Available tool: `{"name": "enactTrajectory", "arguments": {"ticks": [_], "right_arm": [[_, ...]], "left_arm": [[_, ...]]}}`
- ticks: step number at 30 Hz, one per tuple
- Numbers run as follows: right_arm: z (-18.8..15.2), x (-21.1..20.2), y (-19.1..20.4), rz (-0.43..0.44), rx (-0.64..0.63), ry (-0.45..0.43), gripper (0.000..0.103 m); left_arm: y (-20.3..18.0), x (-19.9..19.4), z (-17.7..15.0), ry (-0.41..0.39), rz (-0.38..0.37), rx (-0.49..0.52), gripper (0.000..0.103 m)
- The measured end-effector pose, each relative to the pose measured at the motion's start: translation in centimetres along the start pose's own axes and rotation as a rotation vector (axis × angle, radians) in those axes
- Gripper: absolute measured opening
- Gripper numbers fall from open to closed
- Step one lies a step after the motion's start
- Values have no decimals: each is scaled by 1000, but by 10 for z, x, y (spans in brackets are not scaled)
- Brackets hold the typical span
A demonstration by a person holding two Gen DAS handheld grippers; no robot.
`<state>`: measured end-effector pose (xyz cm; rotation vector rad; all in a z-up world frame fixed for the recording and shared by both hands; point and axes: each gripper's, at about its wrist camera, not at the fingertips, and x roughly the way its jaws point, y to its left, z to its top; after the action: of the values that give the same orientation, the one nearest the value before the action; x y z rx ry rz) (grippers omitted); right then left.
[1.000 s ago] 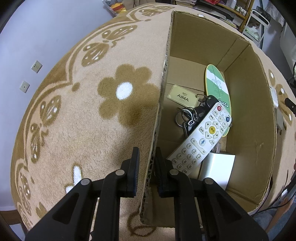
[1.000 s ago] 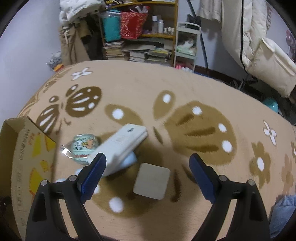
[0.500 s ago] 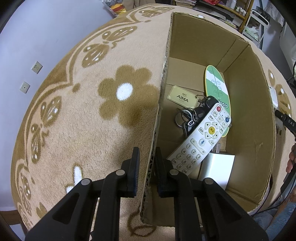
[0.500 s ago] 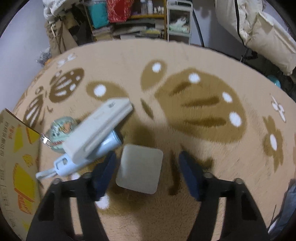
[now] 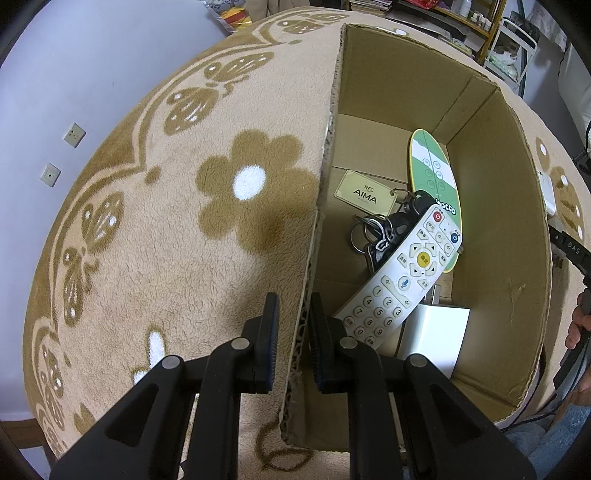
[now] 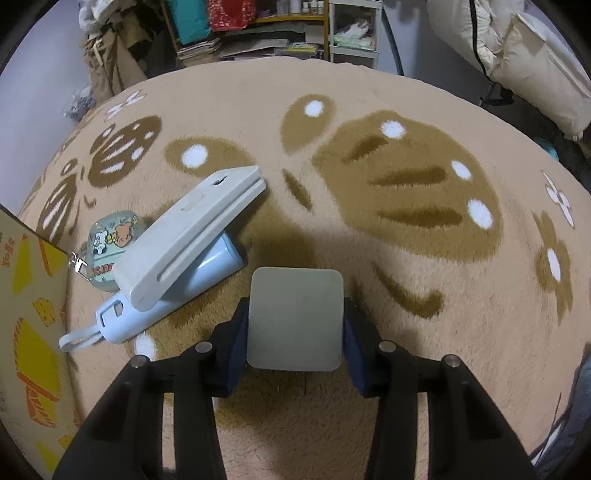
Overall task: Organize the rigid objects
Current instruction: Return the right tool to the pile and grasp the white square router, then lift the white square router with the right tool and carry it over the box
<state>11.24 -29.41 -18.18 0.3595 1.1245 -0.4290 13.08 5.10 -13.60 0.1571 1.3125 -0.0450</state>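
My left gripper point(image 5: 293, 332) is shut on the near wall of an open cardboard box point(image 5: 491, 177), one finger on each side. In the box lie a white remote point(image 5: 402, 273), a green oval remote point(image 5: 432, 166), a bunch of keys point(image 5: 384, 232) with a cream AIMA tag point(image 5: 364, 194), and a white block point(image 5: 436, 336). My right gripper point(image 6: 294, 321) has its blue pads against both sides of a flat grey square pad point(image 6: 295, 317) on the rug. To its left lie a white flat device point(image 6: 188, 232) on a light blue device point(image 6: 162, 299) and a round cartoon case point(image 6: 110, 240).
Everything sits on a tan rug with brown flower patterns point(image 6: 406, 192). The box's printed outer wall point(image 6: 26, 295) is at the left of the right wrist view. Shelves and clutter point(image 6: 258, 29) stand beyond the rug. A wall with sockets point(image 5: 74, 134) is left of the box.
My right gripper moved down and forward over the grey square pad and its fingers closed in from wide open onto its sides. The left gripper stayed on the box wall.
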Motion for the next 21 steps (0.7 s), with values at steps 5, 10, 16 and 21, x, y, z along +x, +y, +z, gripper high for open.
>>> {"name": "enactTrajectory", "arguments": {"ticks": [5, 10, 16, 21], "right_arm": [[-3, -11, -5, 6, 27, -16, 48], [7, -37, 1, 25, 14, -77, 48], [20, -74, 13, 56, -20, -163, 48], [28, -99, 28, 92, -51, -213, 48]], "left_arm": [[0, -1, -1, 1, -13, -11, 14], [0, 0, -2, -2, -9, -5, 13], [0, 0, -2, -1, -8, -5, 14], [0, 0, -2, -2, -3, 1, 14]]}}
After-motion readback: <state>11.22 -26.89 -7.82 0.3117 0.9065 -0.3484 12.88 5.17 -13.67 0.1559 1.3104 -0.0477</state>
